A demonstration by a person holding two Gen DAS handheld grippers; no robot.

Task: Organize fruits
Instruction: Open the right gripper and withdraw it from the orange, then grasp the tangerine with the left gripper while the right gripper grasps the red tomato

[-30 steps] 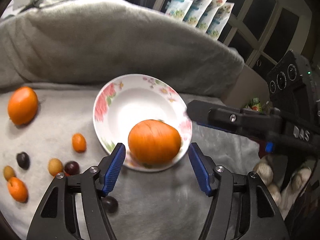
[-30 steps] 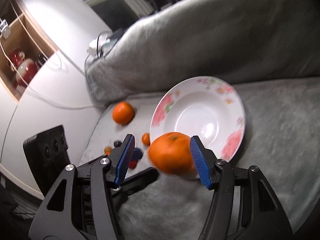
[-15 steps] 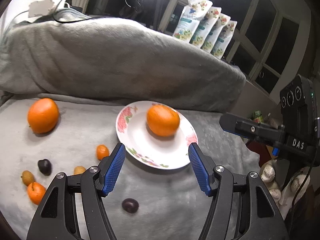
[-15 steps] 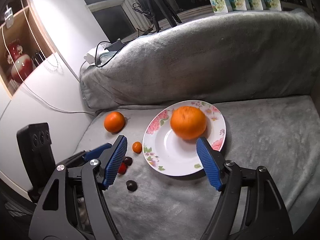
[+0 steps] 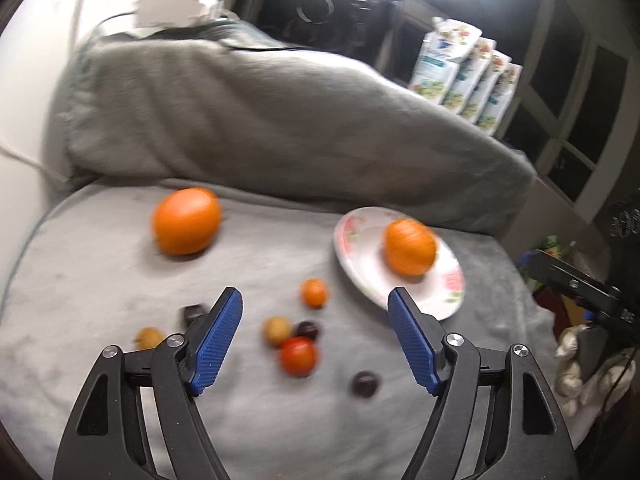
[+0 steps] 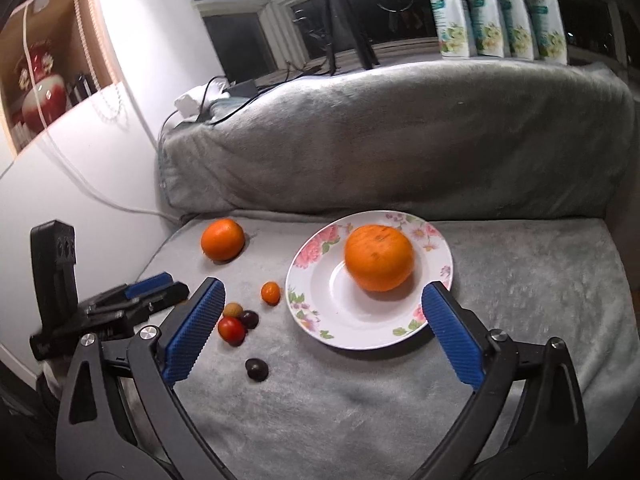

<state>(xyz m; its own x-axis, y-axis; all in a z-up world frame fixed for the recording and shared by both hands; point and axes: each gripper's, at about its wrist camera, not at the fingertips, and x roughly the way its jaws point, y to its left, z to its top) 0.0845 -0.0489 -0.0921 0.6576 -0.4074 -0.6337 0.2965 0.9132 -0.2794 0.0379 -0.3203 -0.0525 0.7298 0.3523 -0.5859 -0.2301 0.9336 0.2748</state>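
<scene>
A big orange [image 6: 379, 258] lies in the floral white plate [image 6: 348, 328] on the grey blanket; both also show in the left wrist view, the orange [image 5: 409, 246] in the plate [image 5: 360, 256]. A second big orange [image 5: 187, 221] [image 6: 222, 239] lies on the blanket to the left. Small fruits lie between them: a small orange one [image 5: 314, 292], a red one [image 5: 298, 356], a yellow one [image 5: 277, 330] and dark ones [image 5: 365, 384]. My left gripper [image 5: 314, 334] is open and empty above the small fruits. My right gripper [image 6: 320, 322] is open and empty, just short of the plate.
A grey blanket-covered backrest [image 6: 400, 132] rises behind the fruit. Several pouches [image 6: 496, 8] stand on the sill behind it. A white wall [image 6: 80, 168] borders the left. The left gripper's body [image 6: 100, 312] shows at the left of the right wrist view.
The big orange left the right gripper and now rests in the plate. Both grippers have pulled back; the left view has swung left over the small fruits.
</scene>
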